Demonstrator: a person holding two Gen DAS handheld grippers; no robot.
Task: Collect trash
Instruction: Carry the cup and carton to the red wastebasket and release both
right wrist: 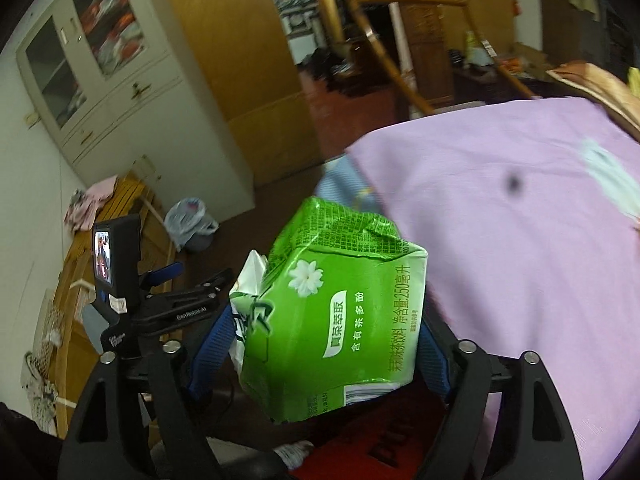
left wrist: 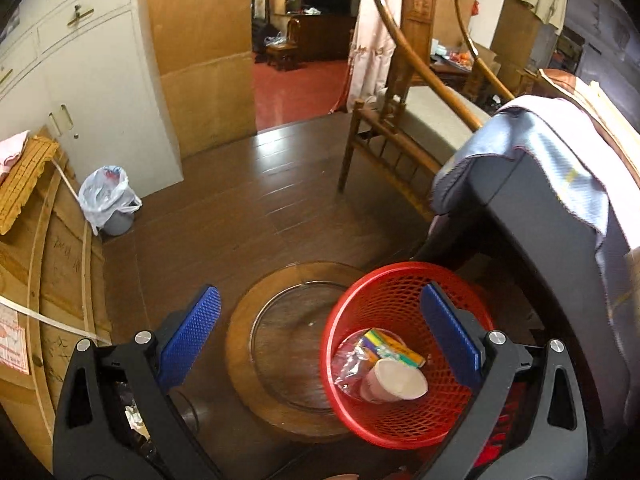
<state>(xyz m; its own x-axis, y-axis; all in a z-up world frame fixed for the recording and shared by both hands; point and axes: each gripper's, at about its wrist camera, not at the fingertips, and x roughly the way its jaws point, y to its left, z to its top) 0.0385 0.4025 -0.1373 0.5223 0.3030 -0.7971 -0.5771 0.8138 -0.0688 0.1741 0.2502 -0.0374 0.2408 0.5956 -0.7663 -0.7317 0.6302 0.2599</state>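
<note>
right wrist view: the right gripper (right wrist: 326,344) pinches a crumpled green tea carton (right wrist: 332,320) between its blue pads, beside a purple cloth (right wrist: 520,240). left wrist view: the left gripper (left wrist: 320,340) is spread and empty above a red mesh basket (left wrist: 384,292) already holding a paper cup (left wrist: 394,380). the carton likely goes there next, once carried over the basket.

Green carton (right wrist: 332,316) reads "250"; black clamp (right wrist: 188,312) reads "GenRobot.AI".

A room in a lived-in home: dark wooden plank floor (left wrist: 224,216), tall white cupboard with metal handles (left wrist: 92,80), curved wooden armchair (left wrist: 404,92), open doorway to a red-floored room (left wrist: 300,84), small bag-lined bin (left wrist: 108,200).
</note>
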